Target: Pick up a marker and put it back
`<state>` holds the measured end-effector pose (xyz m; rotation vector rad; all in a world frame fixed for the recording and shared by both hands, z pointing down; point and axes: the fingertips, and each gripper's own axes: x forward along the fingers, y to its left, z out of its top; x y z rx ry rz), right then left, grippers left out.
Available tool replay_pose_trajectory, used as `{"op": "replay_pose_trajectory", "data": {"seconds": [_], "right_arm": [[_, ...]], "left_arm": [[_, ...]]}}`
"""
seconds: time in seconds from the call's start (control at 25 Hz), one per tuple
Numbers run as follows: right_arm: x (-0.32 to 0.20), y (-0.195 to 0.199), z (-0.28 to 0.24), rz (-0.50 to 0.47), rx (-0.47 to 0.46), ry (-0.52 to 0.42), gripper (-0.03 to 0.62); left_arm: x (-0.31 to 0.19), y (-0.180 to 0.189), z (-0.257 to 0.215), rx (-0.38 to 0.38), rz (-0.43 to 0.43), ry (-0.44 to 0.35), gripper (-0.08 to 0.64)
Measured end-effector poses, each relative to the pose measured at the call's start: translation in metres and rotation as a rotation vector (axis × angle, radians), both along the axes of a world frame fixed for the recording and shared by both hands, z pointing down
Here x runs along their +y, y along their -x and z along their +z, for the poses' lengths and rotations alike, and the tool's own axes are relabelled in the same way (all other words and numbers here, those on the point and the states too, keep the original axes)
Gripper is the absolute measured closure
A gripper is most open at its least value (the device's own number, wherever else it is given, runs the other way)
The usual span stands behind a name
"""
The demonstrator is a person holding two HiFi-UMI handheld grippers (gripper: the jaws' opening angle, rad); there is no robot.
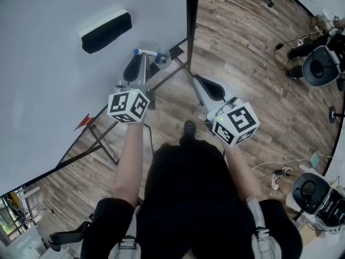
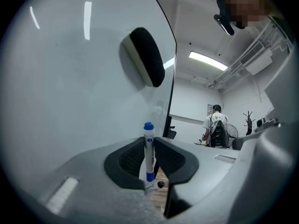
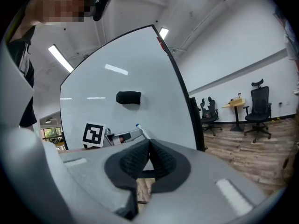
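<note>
My left gripper [image 1: 138, 61] reaches up to the whiteboard [image 1: 48, 90], a blue-capped marker [image 1: 146, 52] lying across its tip. My right gripper [image 1: 197, 80] hangs over the wooden floor [image 1: 242, 53], just beside the board's black frame [image 1: 192, 31], apart from the marker. 1 black eraser [image 1: 105, 31] sits on the board.

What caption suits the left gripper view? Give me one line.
Left tool shut on a blue-capped marker, with the whiteboard and its eraser behind.
</note>
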<state>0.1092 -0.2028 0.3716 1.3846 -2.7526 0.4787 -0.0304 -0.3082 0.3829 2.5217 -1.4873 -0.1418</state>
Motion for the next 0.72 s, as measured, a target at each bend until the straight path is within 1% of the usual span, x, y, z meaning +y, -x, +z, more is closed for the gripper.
{"op": "replay_pose_trajectory", "data": {"seconds": [0.16,0.44,0.72], "right_arm": [[-0.010,-0.010,0.006,0.004,0.000,0.018,0.591],[-0.022,-0.012,0.017,0.002,-0.001,0.043,0.591],[-0.014,-0.009,0.016,-0.014,0.012,0.038,0.591]], "left_arm": [[-0.012,-0.007,0.020,-0.007,-0.004,0.042,0.485],[-0.025,-0.014,0.054,-0.009,-0.001,0.107,0.485],[-0.020,-0.014,0.072,0.014,-0.008,0.148,0.483]]}}
